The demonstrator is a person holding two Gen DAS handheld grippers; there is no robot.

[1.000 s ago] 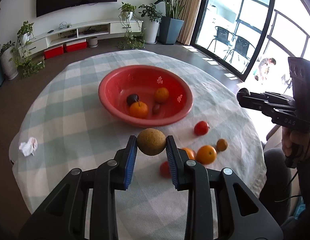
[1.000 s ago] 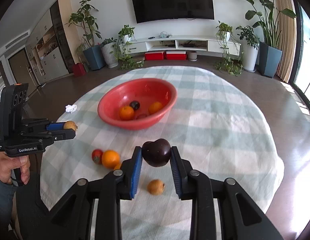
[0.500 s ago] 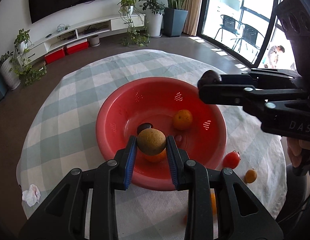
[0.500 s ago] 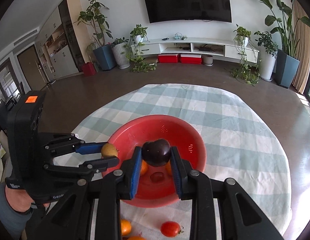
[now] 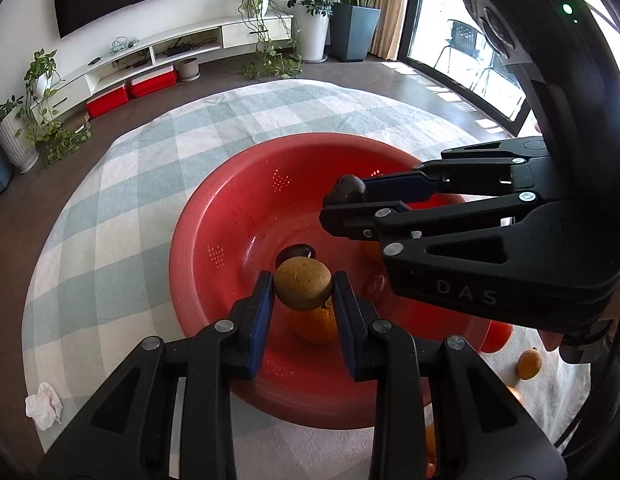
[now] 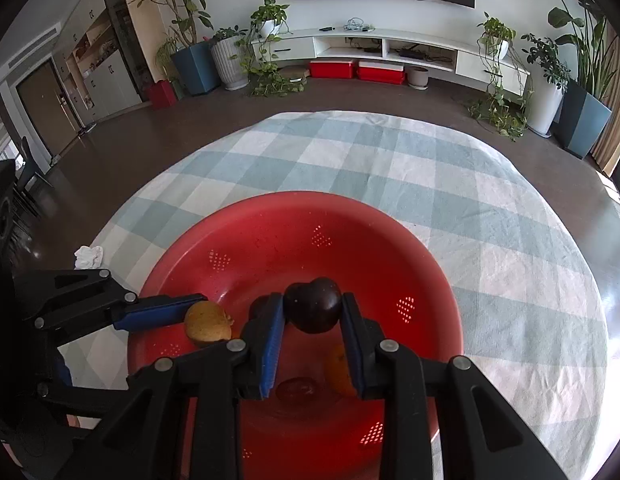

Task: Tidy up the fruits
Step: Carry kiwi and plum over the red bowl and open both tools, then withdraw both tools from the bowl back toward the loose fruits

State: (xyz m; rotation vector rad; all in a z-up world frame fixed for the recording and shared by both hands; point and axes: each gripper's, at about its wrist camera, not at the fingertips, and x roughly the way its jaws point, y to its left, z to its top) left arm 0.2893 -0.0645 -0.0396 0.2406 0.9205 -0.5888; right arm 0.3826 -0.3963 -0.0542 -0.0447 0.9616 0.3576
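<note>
A red perforated bowl [image 5: 230,216] [image 6: 270,232] sits on the checked tablecloth. My left gripper [image 5: 304,292] is shut on a brown round fruit [image 5: 303,284] [image 6: 208,322] and hangs over the bowl's inside. My right gripper [image 6: 313,314] is shut on a dark plum [image 6: 313,310] [image 5: 347,189], also above the bowl, coming in from the right in the left wrist view. Inside the bowl lie an orange [image 5: 315,326], another orange [image 6: 337,368], a dark fruit [image 5: 296,251] and a small reddish fruit [image 6: 297,389].
A small orange fruit [image 5: 528,364] and a red fruit [image 5: 499,336] lie on the cloth right of the bowl. A crumpled white tissue [image 5: 44,406] [image 6: 88,257] sits near the table's left edge. Plants, a TV unit and dark floor surround the round table [image 6: 489,200].
Both grippers moved forward and down from the table's near edge to over the red bowl, each still carrying its fruit. The bowl now fills the lower view.
</note>
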